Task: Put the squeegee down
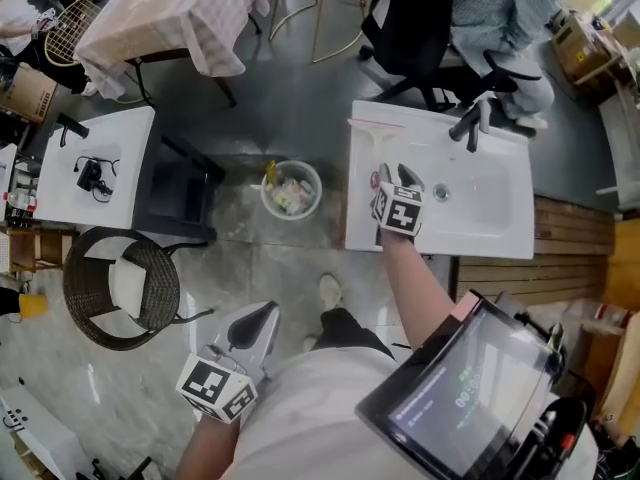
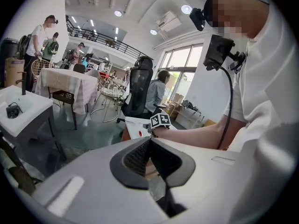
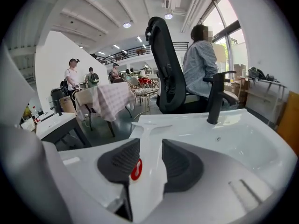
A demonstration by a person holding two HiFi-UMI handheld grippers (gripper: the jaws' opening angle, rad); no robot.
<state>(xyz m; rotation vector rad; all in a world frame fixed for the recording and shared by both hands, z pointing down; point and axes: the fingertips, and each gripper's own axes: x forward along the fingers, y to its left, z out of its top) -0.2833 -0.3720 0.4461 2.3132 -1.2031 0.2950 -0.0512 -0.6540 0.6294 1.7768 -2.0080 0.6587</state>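
A white squeegee with a red dot on its handle lies along the left rim of the white sink, blade end away from me. My right gripper hovers over its near end. In the right gripper view the squeegee's handle runs between the dark pads, which stand apart from it, so the gripper is open. My left gripper hangs low at my left side over the floor. Its pads meet with nothing between them.
A black faucet stands at the sink's back. A small bin with rubbish sits on the floor left of the sink, and a wicker chair and a white table lie further left. A seated person is behind the sink.
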